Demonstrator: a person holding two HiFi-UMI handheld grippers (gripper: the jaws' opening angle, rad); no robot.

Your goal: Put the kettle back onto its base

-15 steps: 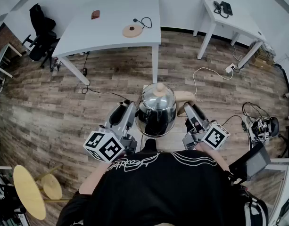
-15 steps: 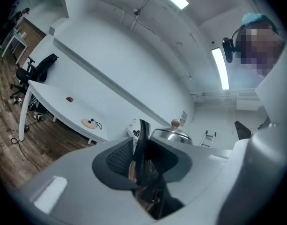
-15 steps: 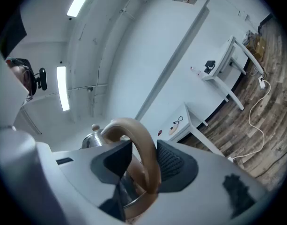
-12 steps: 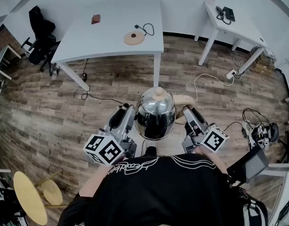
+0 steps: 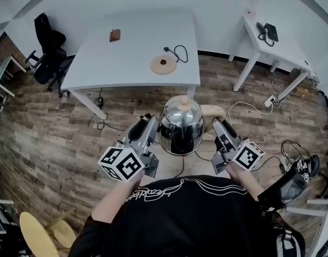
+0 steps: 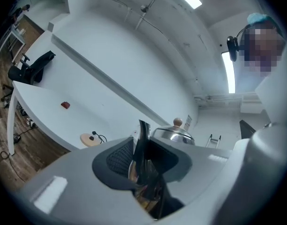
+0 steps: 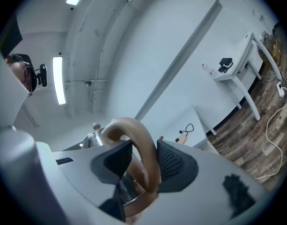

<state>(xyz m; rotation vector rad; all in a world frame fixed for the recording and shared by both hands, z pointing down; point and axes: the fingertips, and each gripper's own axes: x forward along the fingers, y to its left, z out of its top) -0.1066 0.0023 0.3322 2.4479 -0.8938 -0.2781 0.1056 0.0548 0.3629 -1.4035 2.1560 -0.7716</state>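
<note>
Left gripper [image 5: 149, 126]: level, jaws pinching what appears to be the metal spout [image 6: 142, 142]. Kettle [image 5: 181, 123]: steel, upright, held between both grippers above the wood floor [image 5: 56, 122], well apart from its round base [image 5: 163, 65] on the white table [image 5: 121, 58]. Right gripper [image 5: 218, 127]: level, jaws clamped on the wooden handle [image 7: 145, 158].
</note>
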